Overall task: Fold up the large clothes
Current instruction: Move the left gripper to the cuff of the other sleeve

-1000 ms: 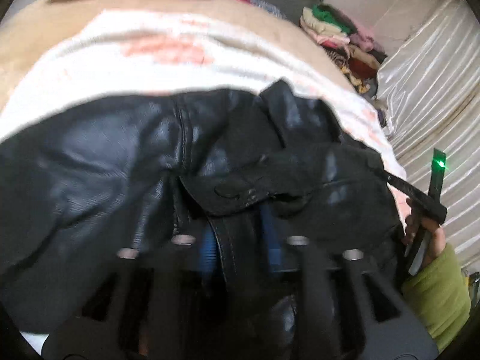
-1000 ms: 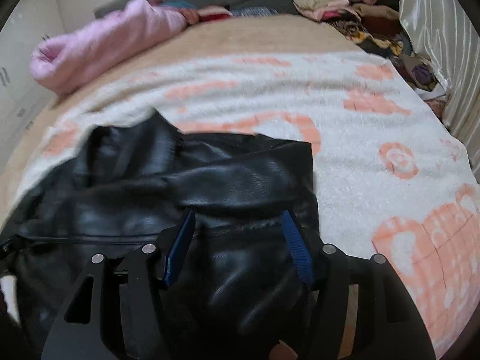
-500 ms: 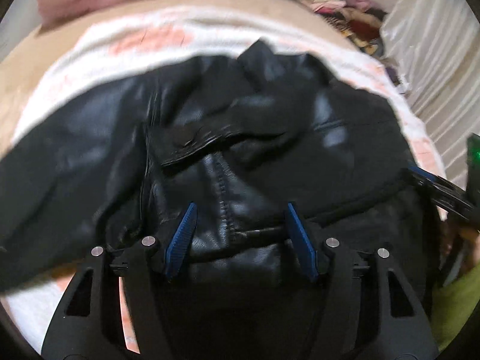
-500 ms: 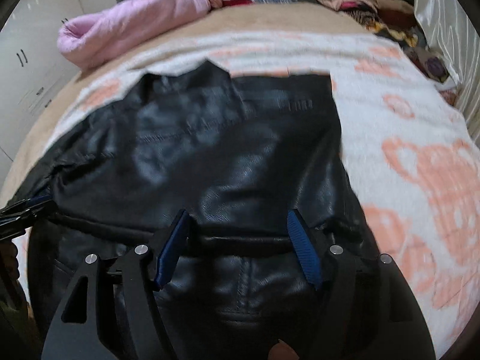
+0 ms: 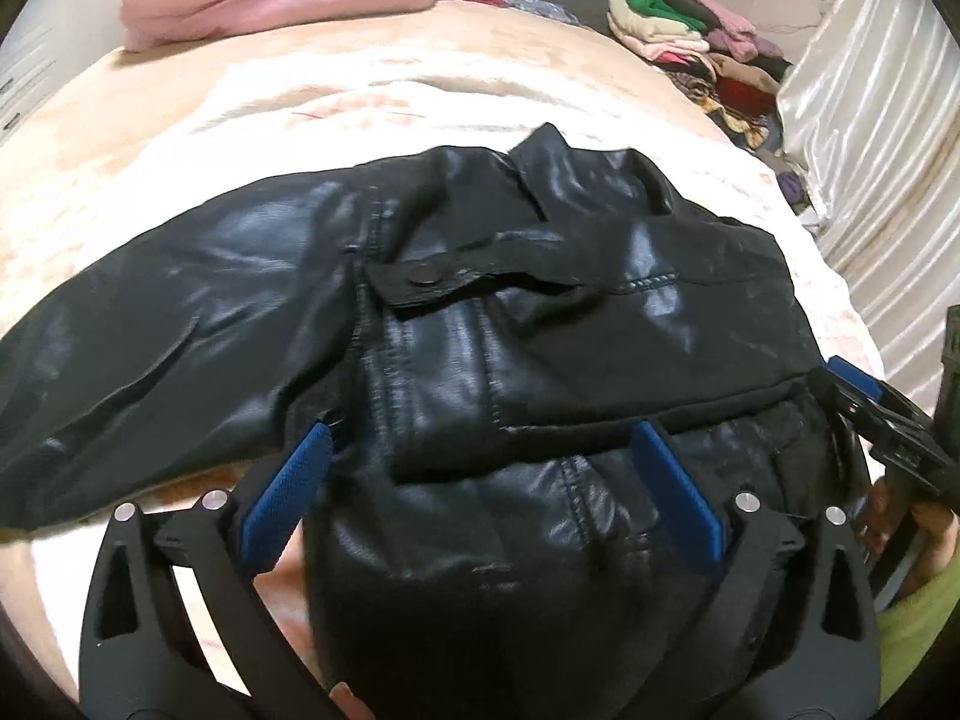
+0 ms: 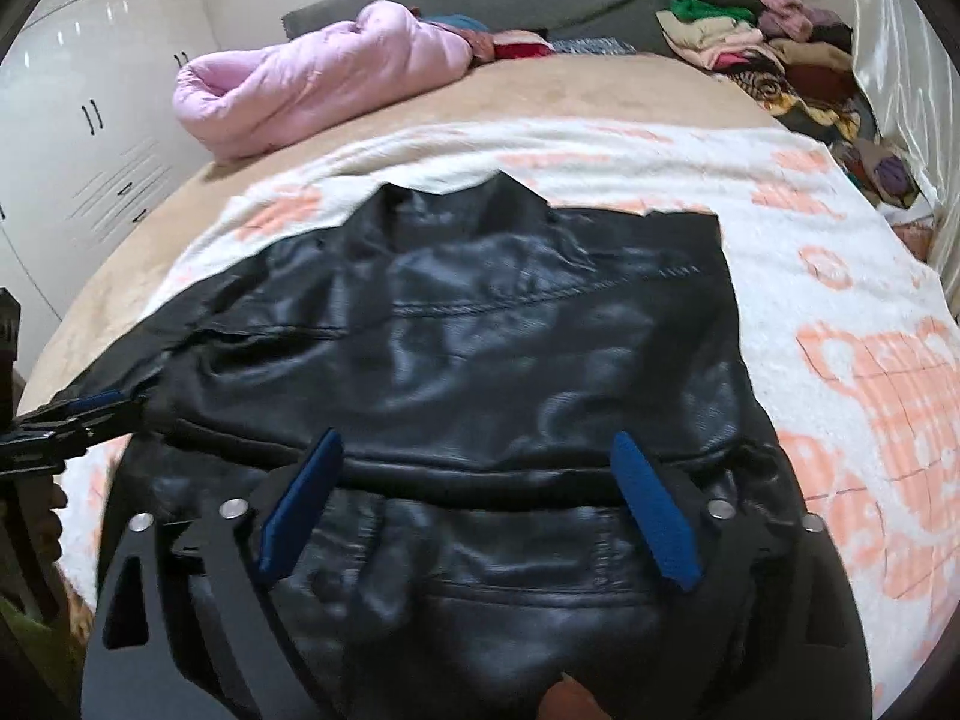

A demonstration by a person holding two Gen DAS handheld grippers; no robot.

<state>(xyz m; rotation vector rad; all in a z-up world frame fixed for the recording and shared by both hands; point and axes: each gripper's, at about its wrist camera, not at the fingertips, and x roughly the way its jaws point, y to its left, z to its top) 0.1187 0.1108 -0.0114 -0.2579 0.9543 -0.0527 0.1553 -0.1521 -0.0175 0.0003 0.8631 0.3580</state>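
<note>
The black leather jacket point(image 6: 468, 360) lay spread on the patterned blanket point(image 6: 852, 372), its hem folded over. Above that hem the left gripper point(image 5: 480, 462) and right gripper point(image 6: 474, 468) hung with fingers spread wide, gripping nothing. A pink quilt point(image 6: 312, 90) sat beyond the jacket.

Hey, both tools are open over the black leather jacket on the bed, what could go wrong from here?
The black jacket looks slick and thick, so it may slip when the left tool and right tool close on its bunched fold. The sleeve lies spread out to the left; folding the body first could drag and crumple it. The blanket underneath might get pinched too.
</note>
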